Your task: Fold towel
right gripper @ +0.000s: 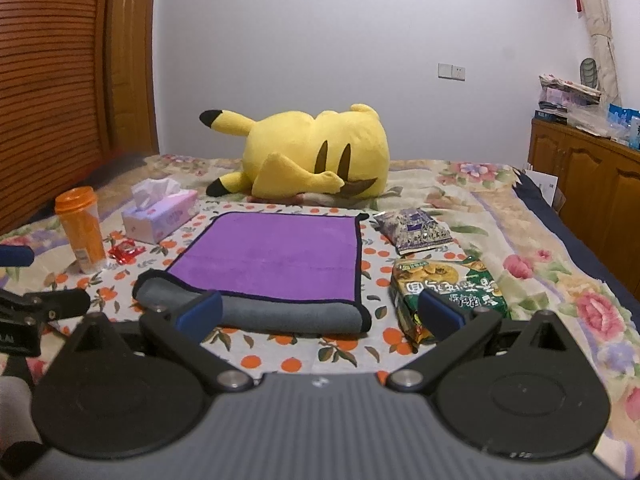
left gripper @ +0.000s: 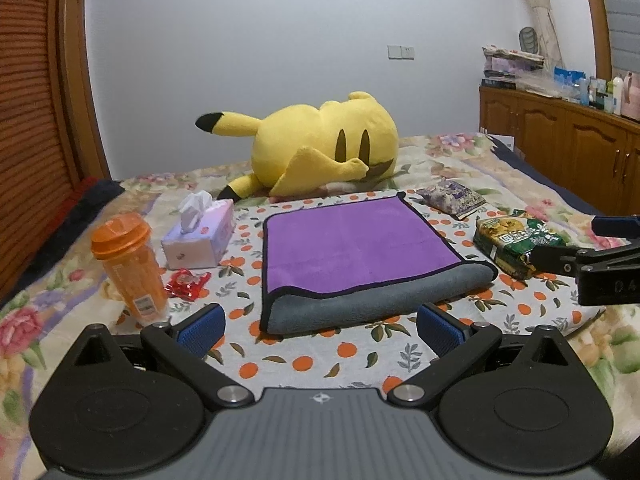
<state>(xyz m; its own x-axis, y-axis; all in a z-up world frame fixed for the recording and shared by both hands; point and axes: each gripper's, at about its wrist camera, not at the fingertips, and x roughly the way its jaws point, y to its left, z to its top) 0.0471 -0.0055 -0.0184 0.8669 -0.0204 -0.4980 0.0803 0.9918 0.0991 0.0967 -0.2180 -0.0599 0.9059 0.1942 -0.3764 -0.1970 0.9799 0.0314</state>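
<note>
Purple-grey towel [left gripper: 360, 252] folded on cloth | left gripper [left gripper: 320, 326], right gripper [right gripper: 320, 314] spread, seemingly empty

Left tongs [left gripper: 320, 326] spread wide and empty, right tongs [right gripper: 320, 314] likewise, held level side by side

This is a bedroom in a home. A bed [left gripper: 460, 160] fills the lower half of both views, covered by a floral blanket with an orange-print cloth [left gripper: 320, 356] spread on top. A big yellow plush toy [left gripper: 320, 144] lies at the centre, with a tissue box [left gripper: 200, 236] to its lower left. At the left edge stands a wooden louvred door [right gripper: 52, 80], perhaps a wardrobe. At the right edge a low wooden cabinet [left gripper: 560, 132] carries bottles and stacked boxes. A plain white wall [right gripper: 320, 40] with a switch plate [right gripper: 451, 70] closes the background.
</note>
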